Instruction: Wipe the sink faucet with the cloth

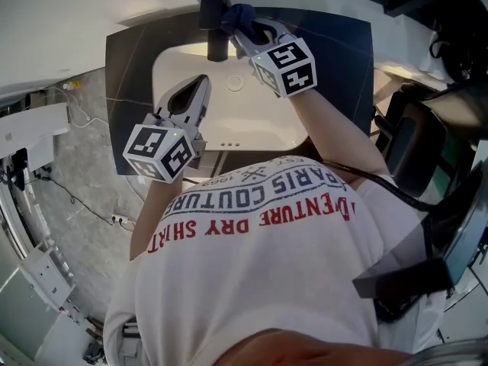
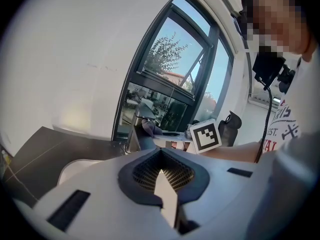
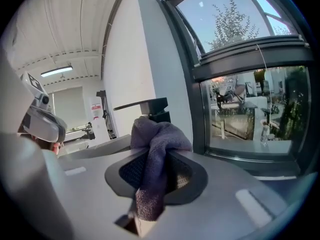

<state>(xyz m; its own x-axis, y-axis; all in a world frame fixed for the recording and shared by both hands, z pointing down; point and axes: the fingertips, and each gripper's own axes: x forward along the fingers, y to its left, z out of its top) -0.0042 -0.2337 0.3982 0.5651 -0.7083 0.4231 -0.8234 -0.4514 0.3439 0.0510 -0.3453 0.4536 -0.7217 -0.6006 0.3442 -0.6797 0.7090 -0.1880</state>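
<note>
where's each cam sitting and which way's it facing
Head view: on the person's head, facing steeply down at sink and faucet; shirt, forearms show.
Left gripper view: on the left gripper, along its shut jaws toward the faucet.
Right gripper view: on the right gripper, jaws shut on the cloth, facing the faucet.
All share the faucet.

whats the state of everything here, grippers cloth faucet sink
left gripper, fingers shut, empty, over the sink
right gripper, fingers shut on the cloth
cloth, bunched up, pinched in the right gripper, right at the faucet
faucet, no water seen running
sink, basin holds nothing
</note>
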